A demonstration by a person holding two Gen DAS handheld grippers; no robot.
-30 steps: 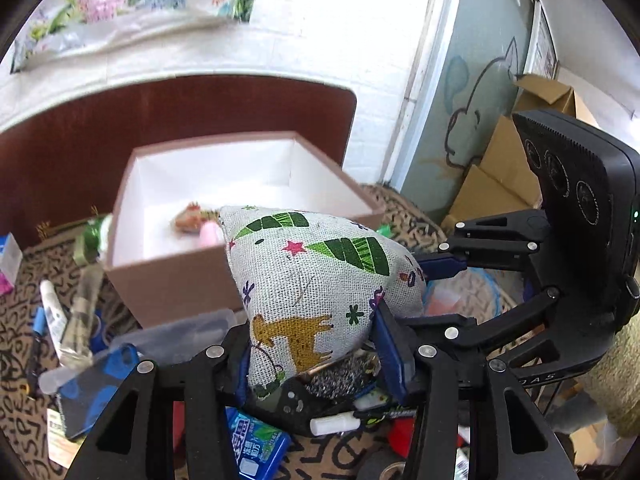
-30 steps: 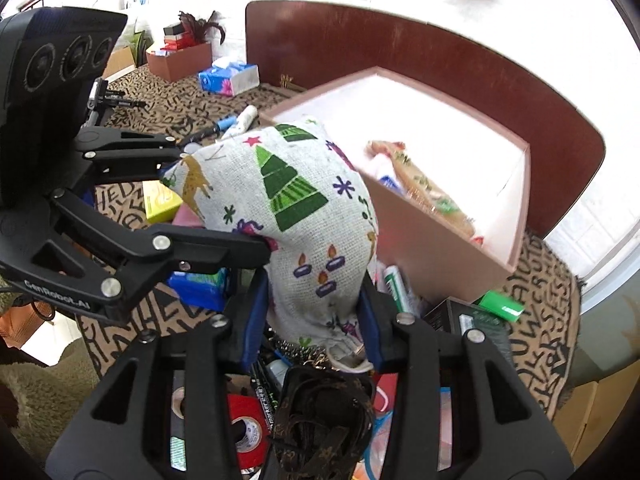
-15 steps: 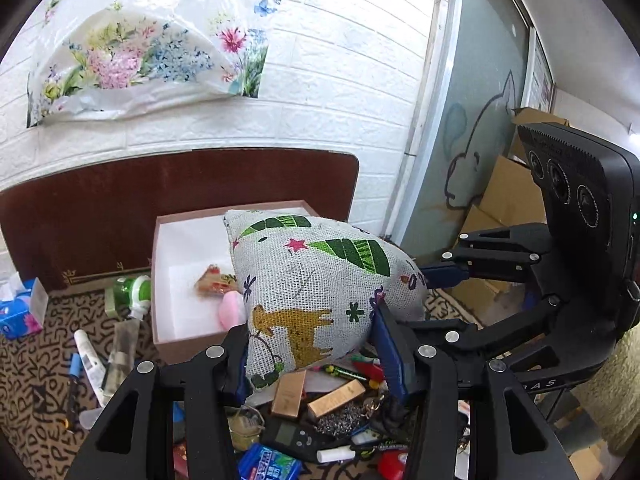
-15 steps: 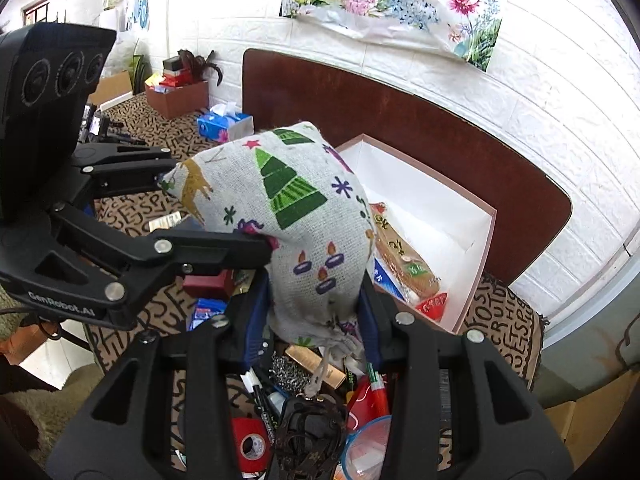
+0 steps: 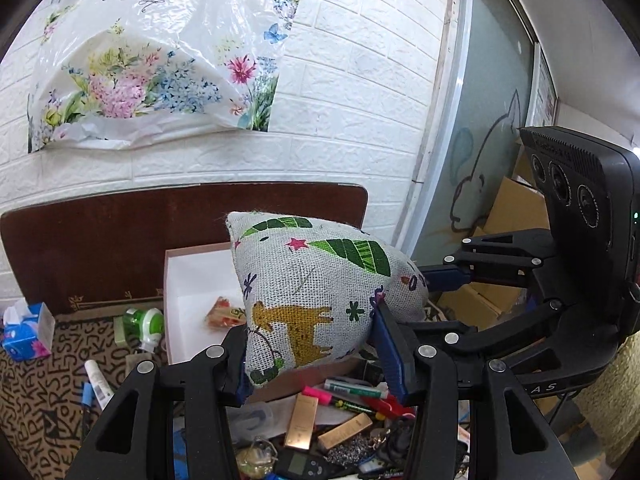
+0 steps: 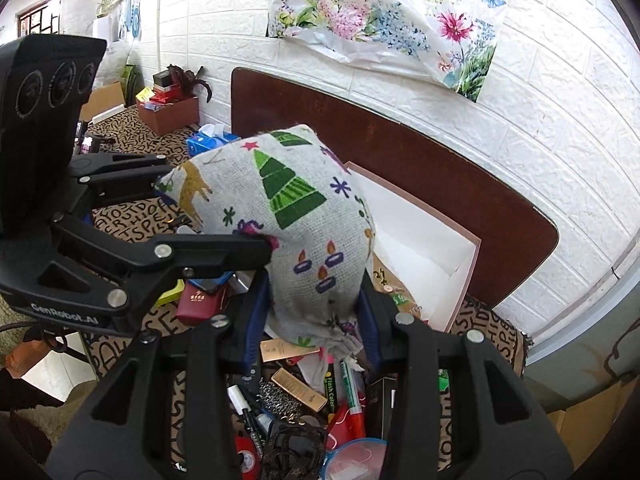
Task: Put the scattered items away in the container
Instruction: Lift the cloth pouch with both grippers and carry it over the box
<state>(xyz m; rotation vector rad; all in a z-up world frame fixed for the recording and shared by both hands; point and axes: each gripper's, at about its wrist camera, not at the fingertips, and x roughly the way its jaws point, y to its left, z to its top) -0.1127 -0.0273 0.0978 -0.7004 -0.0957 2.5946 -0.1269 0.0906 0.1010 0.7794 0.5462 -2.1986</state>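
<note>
A stuffed burlap pouch (image 5: 320, 300) printed with green trees and a gold deer hangs in the air, carried by both grippers. My left gripper (image 5: 314, 356) is shut on its lower end, blue pads pressing into the cloth. My right gripper (image 6: 314, 304) is shut on the drawstring end of the same pouch (image 6: 288, 208). Behind and below the pouch sits the open pink box with a white inside (image 5: 165, 300), partly hidden by the pouch. A snack packet (image 5: 224, 312) lies in it. In the right wrist view the box's (image 6: 466, 280) right wall shows past the pouch.
Under the grippers lies a heap of small items on the patterned cloth: gold boxes (image 5: 302, 420), markers (image 6: 334, 388), a red box (image 6: 200, 300), a red tape roll (image 6: 244, 456). A tissue pack (image 5: 24, 332) and green bottle (image 5: 146, 320) lie left of the box. A brown board (image 5: 100, 240) stands behind.
Both grippers have risen together with the pouch held between them. The box and the clutter now sit lower and farther in both views, and more of the wall shows.
</note>
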